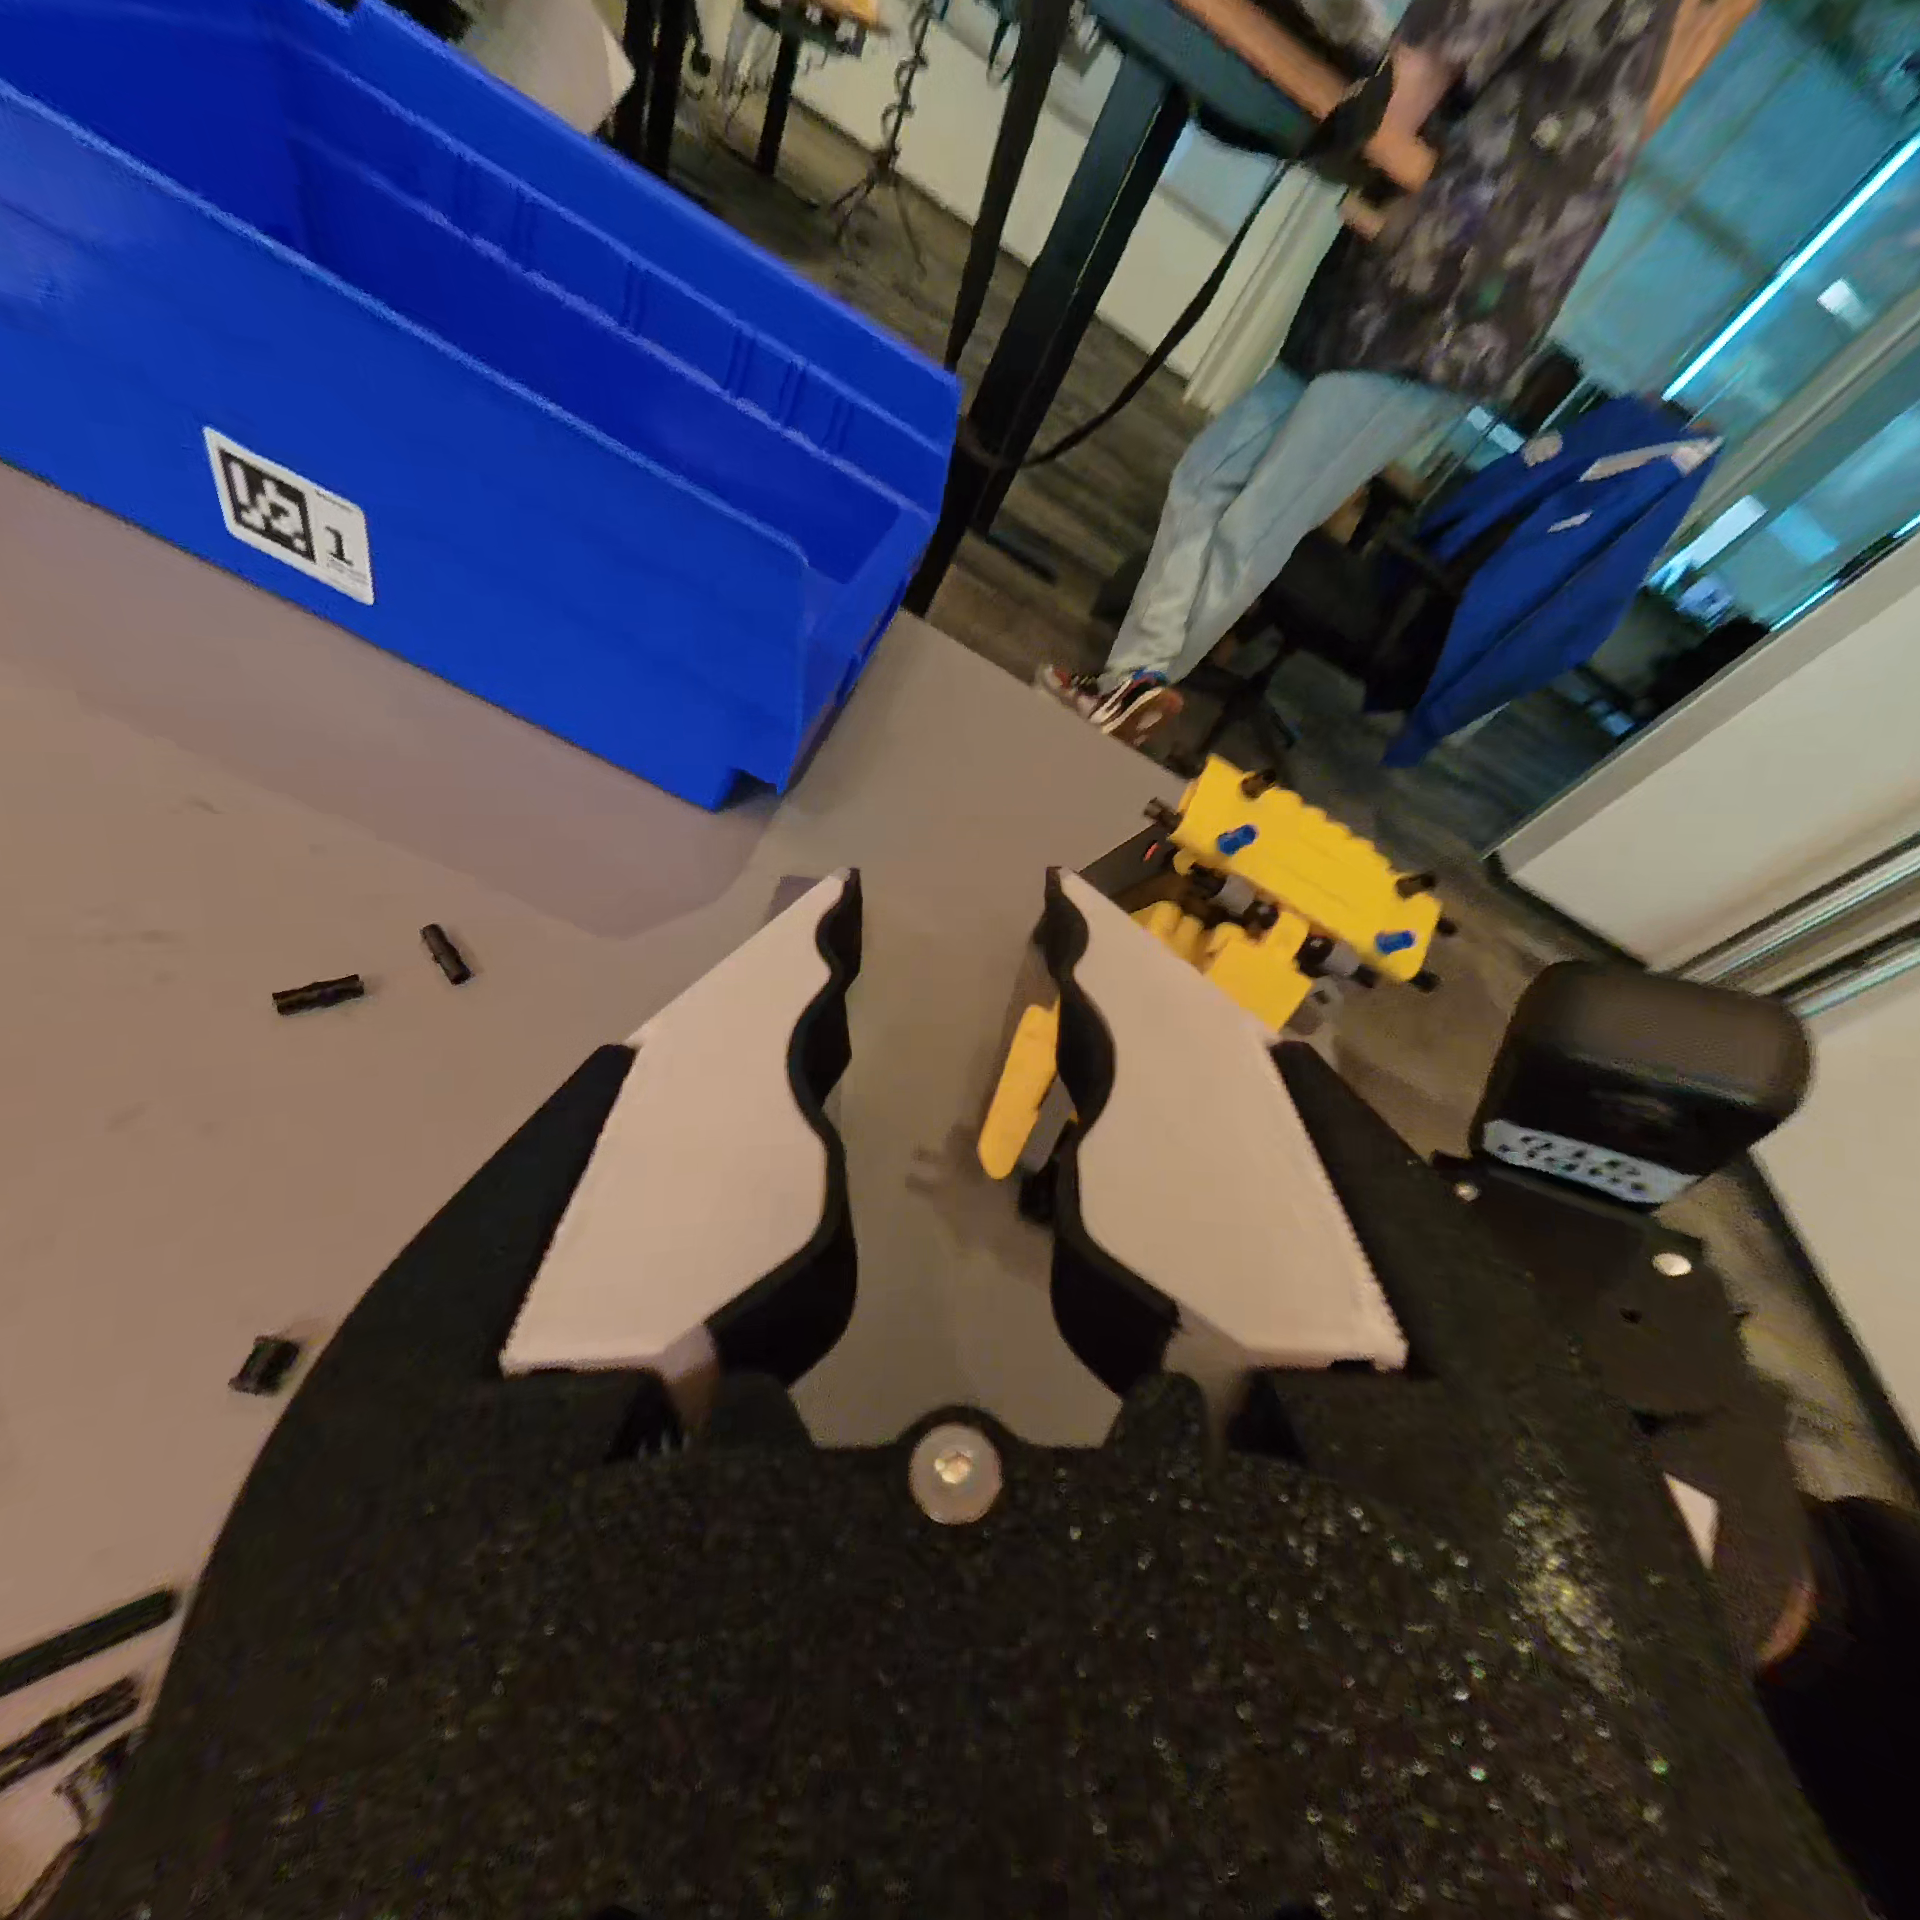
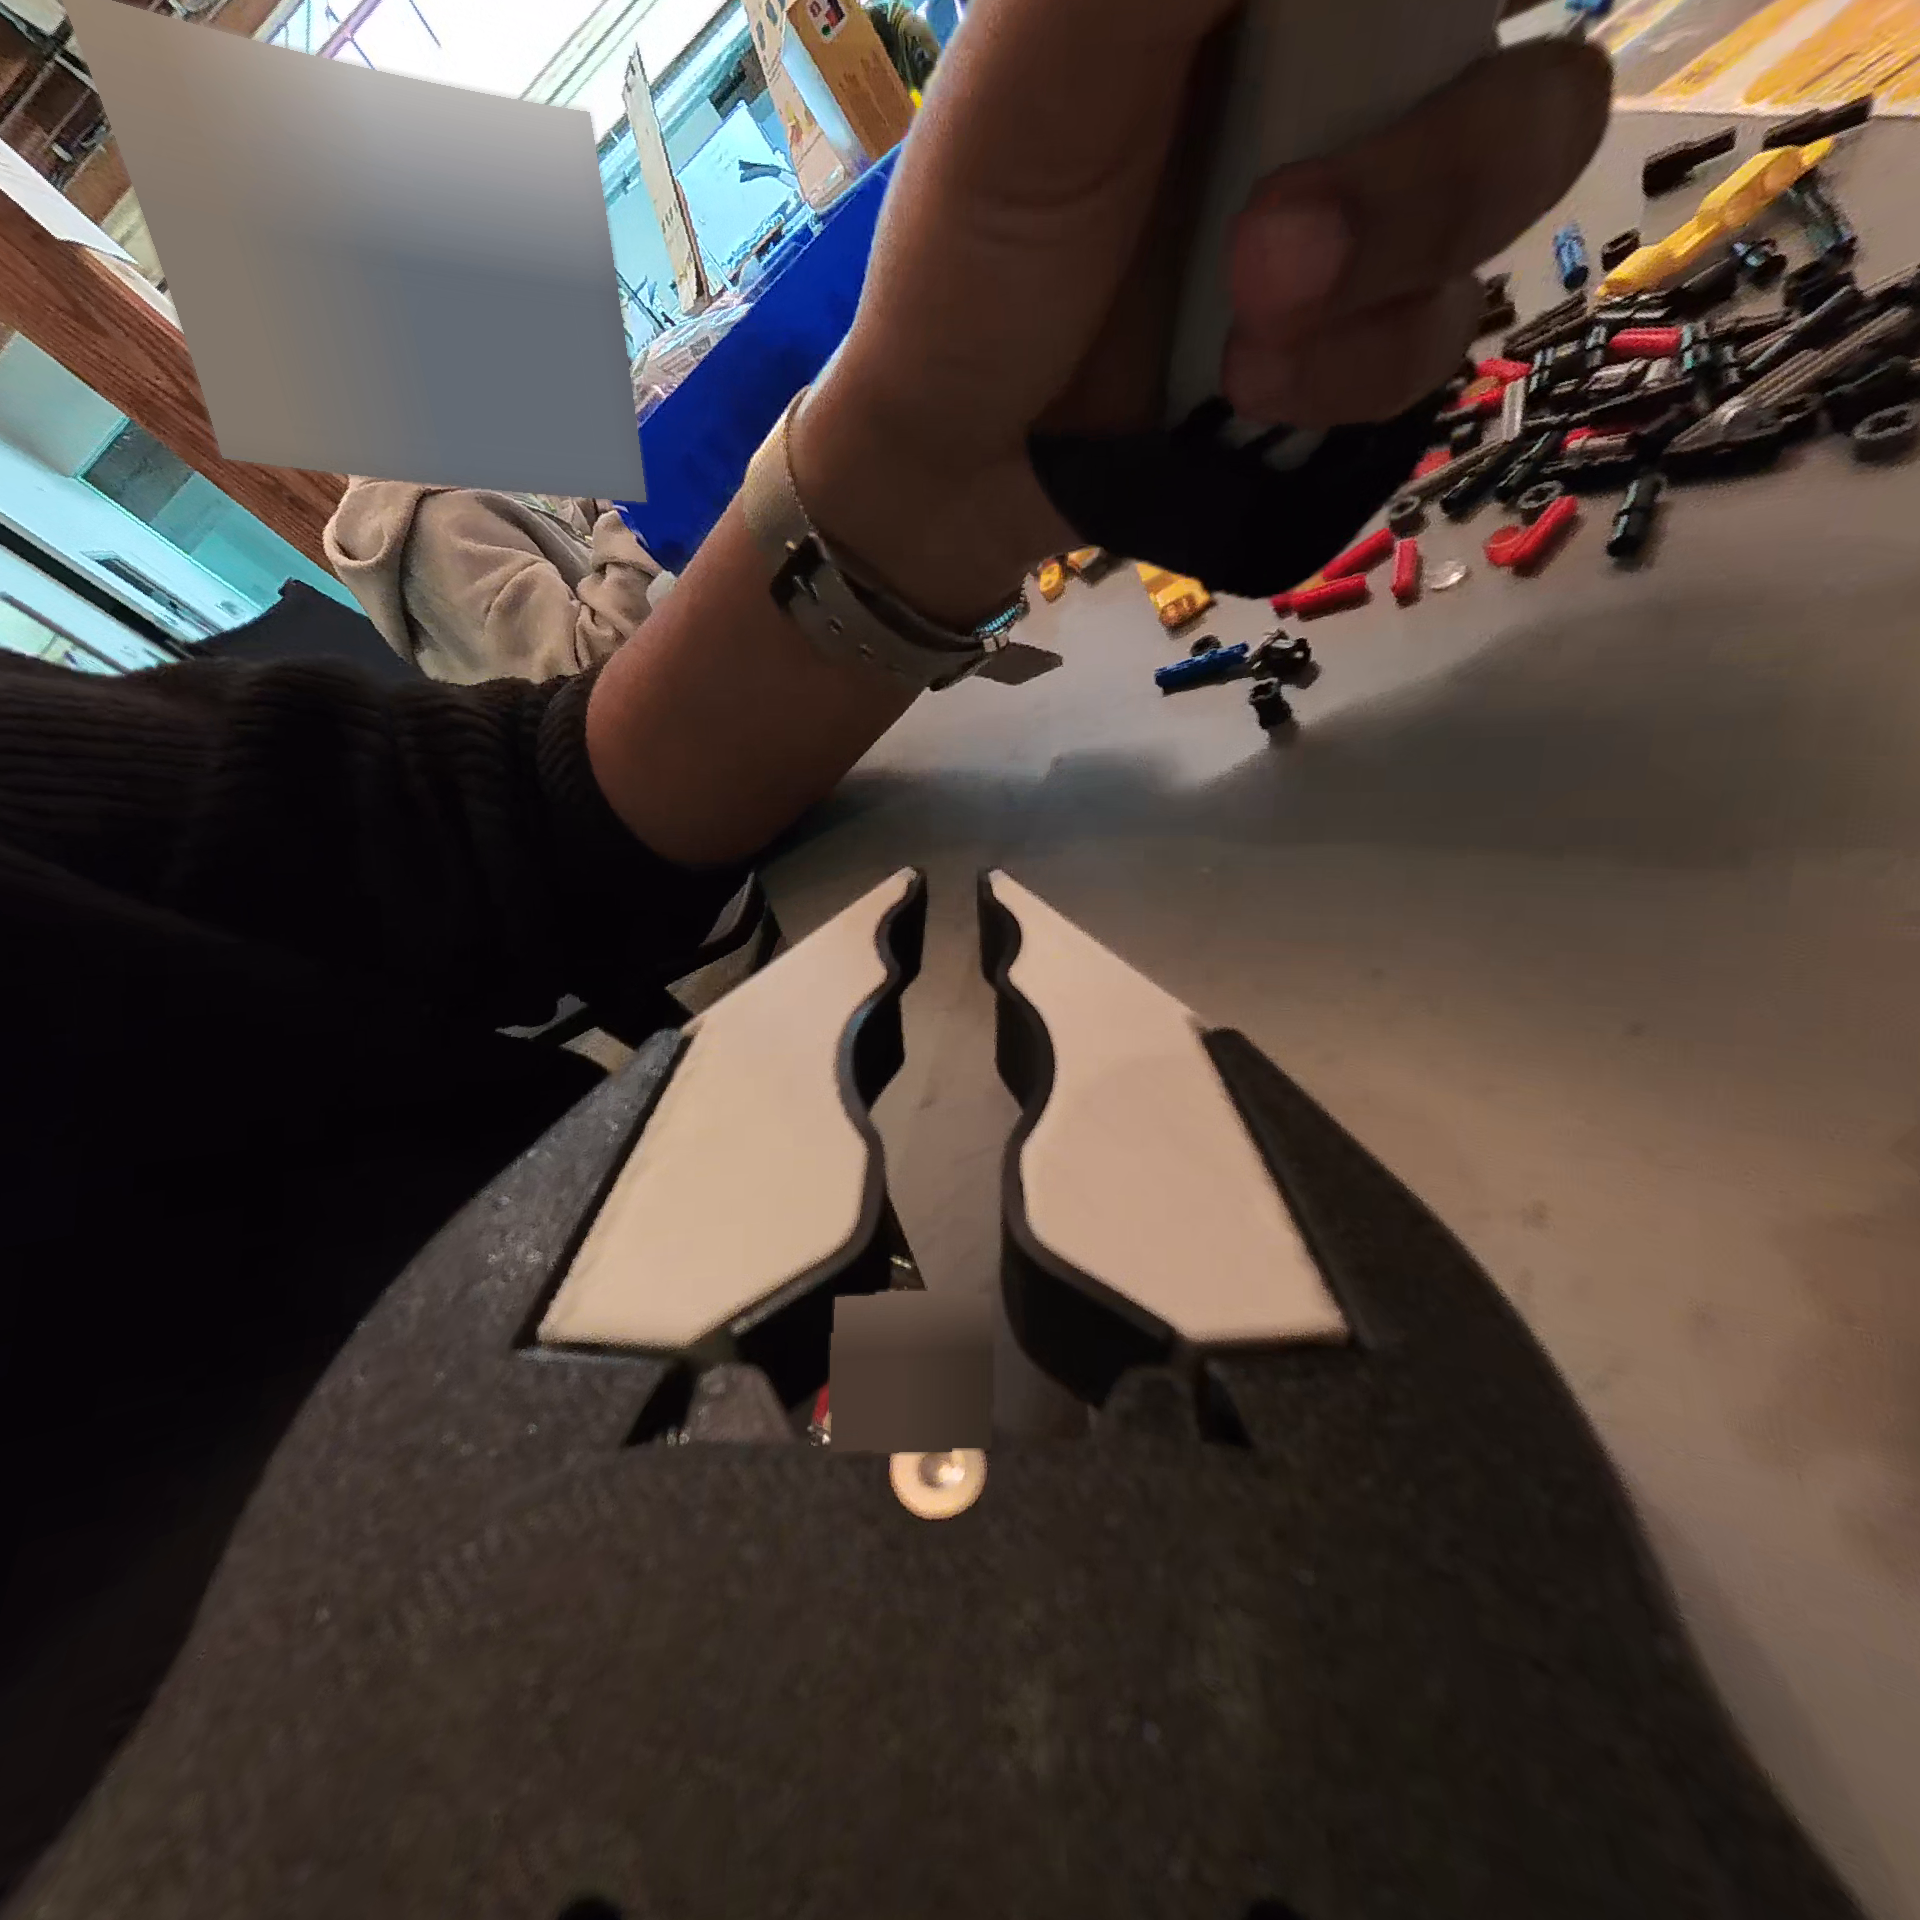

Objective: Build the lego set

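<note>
In the left wrist view my left gripper (image 1: 956,904) is open and empty, low over the grey table (image 1: 312,1143). A yellow brick assembly (image 1: 1320,894) with blue and black pins lies just right of its tips. A yellow arm of it (image 1: 1016,1091) reaches under and beside the right finger (image 1: 1174,1122), partly hidden. In the right wrist view my right gripper (image 2: 954,888) is empty, its jaws a narrow gap apart above bare table. A hand (image 2: 1091,260) holds the other gripper (image 2: 1205,509) ahead of it.
Blue bins (image 1: 499,436) with a white tag stand at the back left. Small black pins (image 1: 317,994) lie left of the left gripper. A pile of black, red and yellow bricks (image 2: 1683,384) lies at the far right, with a blue piece (image 2: 1200,665) nearer. A person (image 1: 1351,416) stands beyond the table. Across from one pair of fingers to the other is roughly 20 cm. It is some 9 cm from my right tips to the blue piece (image 2: 1200,665).
</note>
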Available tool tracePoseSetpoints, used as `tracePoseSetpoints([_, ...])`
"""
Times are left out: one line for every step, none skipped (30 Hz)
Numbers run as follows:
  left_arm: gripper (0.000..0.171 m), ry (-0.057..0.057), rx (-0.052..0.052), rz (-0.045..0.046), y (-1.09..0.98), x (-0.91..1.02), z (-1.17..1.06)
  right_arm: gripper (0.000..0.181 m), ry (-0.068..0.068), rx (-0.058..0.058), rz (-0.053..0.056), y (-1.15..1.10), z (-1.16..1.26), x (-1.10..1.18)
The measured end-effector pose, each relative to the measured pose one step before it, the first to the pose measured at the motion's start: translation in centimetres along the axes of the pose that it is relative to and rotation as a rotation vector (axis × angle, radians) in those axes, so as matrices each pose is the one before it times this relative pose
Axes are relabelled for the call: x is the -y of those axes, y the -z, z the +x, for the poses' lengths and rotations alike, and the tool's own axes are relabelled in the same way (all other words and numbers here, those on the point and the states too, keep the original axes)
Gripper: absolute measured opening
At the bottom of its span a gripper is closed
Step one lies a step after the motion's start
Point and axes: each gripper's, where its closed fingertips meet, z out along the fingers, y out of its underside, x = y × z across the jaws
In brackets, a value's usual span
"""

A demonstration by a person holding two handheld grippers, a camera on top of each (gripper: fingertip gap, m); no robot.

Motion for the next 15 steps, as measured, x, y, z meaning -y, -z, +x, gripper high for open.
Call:
tracePoseSetpoints([0.035, 0.0196, -0.0213, 0.02680, 0.283, 0.497, 0.244, 0.009, 0.0076, -0.0016, -0.0003, -0.017, -0.029, -0.024])
tracePoseSetpoints([0.034, 0.0098, -0.0189, 0.03759, 0.334, 0.632, 0.285, 0.009, 0.0035, -0.0045, -0.0007, -0.021, 0.028, -0.021])
tracePoseSetpoints([0.034, -0.0063, -0.0155, 0.06167, 0.432, 0.881, 0.338, 0.009, -0.0032, -0.0144, -0.0075, -0.096, 0.149, -0.083])
tracePoseSetpoints([0.033, -0.0171, -0.0062, 0.07149, 0.457, 0.959, 0.258, 0.010, -0.0034, -0.0252, -0.0181, -0.203, 0.222, -0.188])
tracePoseSetpoints([0.033, -0.0122, 0.0041, 0.04651, 0.360, 0.664, 0.017, 0.010, 0.0094, -0.0265, -0.0195, -0.295, 0.057, -0.188])
tracePoseSetpoints([0.033, -0.0054, 0.0058, 0.01589, 0.202, 0.302, -0.127, 0.010, 0.0356, -0.0195, -0.0203, -0.390, -0.242, -0.212])
tracePoseSetpoints([0.033, -0.0056, 0.0030, 0.00010, 0.112, 0.114, -0.172, 0.014, 0.0695, -0.0122, -0.0292, -0.493, -0.492, -0.307])
tracePoseSetpoints([0.033, -0.0118, 0.0040, -0.00593, 0.091, 0.029, -0.229, 0.022, 0.0915, -0.0114, -0.0396, -0.462, -0.652, -0.335])
tracePoseSetpoints([0.033, -0.0119, 0.0128, -0.00586, 0.104, -0.022, -0.362, 0.025, 0.0949, -0.0102, -0.0391, -0.318, -0.742, -0.090])
tracePoseSetpoints([0.033, -0.0110, 0.0168, -0.00256, 0.107, -0.012, -0.411, 0.025, 0.0854, 0.0000, -0.0186, -0.070, -0.820, 0.492])
tracePoseSetpoints([0.033, -0.0069, 0.0147, 0.00035, 0.067, -0.061, -0.379, 0.025, 0.0596, 0.0163, 0.0182, 0.214, -0.887, 1.166])
tracePoseSetpoints([0.033, 0.0016, 0.0077, 0.00344, 0.005, -0.091, -0.280, 0.024, 0.0246, 0.0352, 0.0552, 0.433, -0.959, 1.663])
tracePoseSetpoints([0.033, 0.0109, -0.0025, -0.00211, -0.018, -0.123, -0.093, 0.024, -0.0051, 0.0451, 0.0804, 0.591, -0.999, 1.840])
tracePoseSetpoints([0.033, 0.0144, -0.0116, -0.00263, -0.040, -0.076, 0.093, 0.024, -0.0238, 0.0354, 0.0938, 0.650, -0.837, 1.789])
tracePoseSetpoints([0.033, 0.0098, -0.0133, 0.00034, -0.034, -0.025, 0.182, 0.024, -0.0275, 0.0113, 0.0969, 0.693, -0.581, 1.558])
